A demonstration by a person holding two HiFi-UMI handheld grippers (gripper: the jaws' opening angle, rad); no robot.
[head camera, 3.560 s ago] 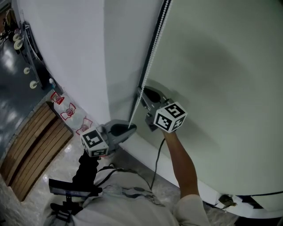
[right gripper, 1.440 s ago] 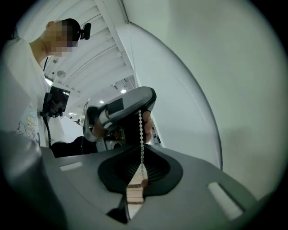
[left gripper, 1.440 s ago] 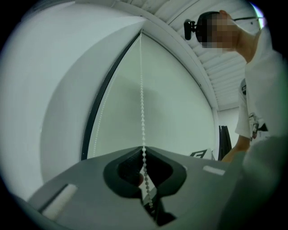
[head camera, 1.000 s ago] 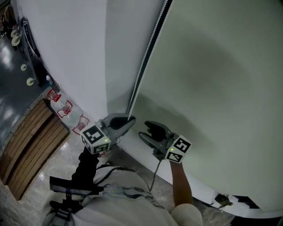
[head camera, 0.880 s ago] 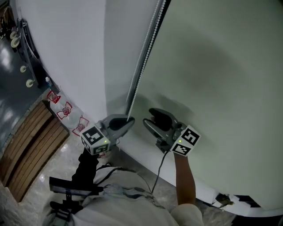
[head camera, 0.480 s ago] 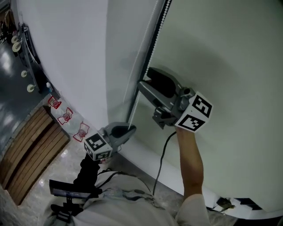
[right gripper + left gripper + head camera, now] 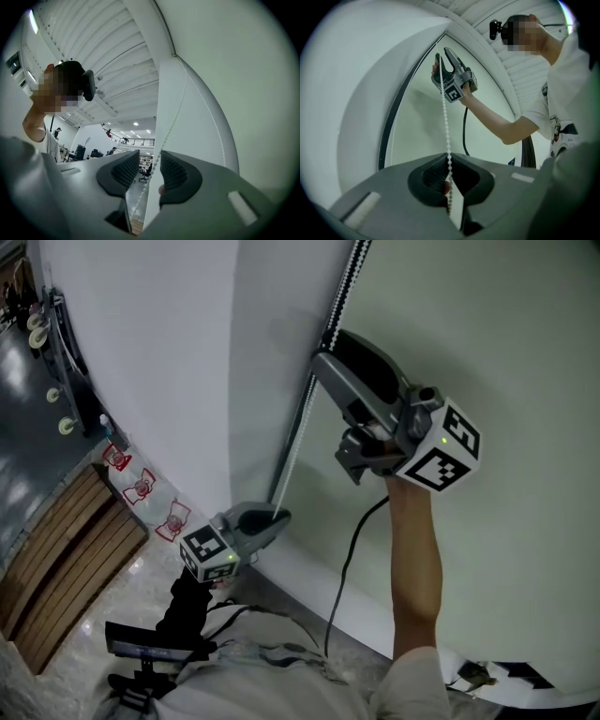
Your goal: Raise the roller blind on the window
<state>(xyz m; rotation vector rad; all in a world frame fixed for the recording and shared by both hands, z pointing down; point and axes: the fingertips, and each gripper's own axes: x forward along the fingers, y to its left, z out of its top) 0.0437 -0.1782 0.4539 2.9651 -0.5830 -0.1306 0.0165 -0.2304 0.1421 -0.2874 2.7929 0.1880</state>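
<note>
A white bead chain [image 7: 298, 437] hangs down the dark window frame edge beside the pale roller blind [image 7: 487, 381]. My left gripper [image 7: 274, 517] is low on the chain and shut on it; in the left gripper view the bead chain [image 7: 445, 117] runs taut into my left gripper [image 7: 449, 177]. My right gripper [image 7: 335, 346] is high up the chain, pointing upward. Its jaws have just been closing but stand apart, with the bead chain [image 7: 171, 126] passing between them untouched at my right gripper [image 7: 149, 169]. From the left gripper view my right gripper [image 7: 442, 53] shows above.
A white wall [image 7: 141, 362] stands left of the window. Below it lie red-and-white packets [image 7: 141, 488] and a wooden slatted platform [image 7: 66, 549]. A black cable [image 7: 342, 568] hangs from the right gripper. A black stand [image 7: 150, 643] sits by the person's body.
My right gripper has risen from beside the left gripper to well above it along the chain. The left gripper has stayed put, still shut on the chain.
</note>
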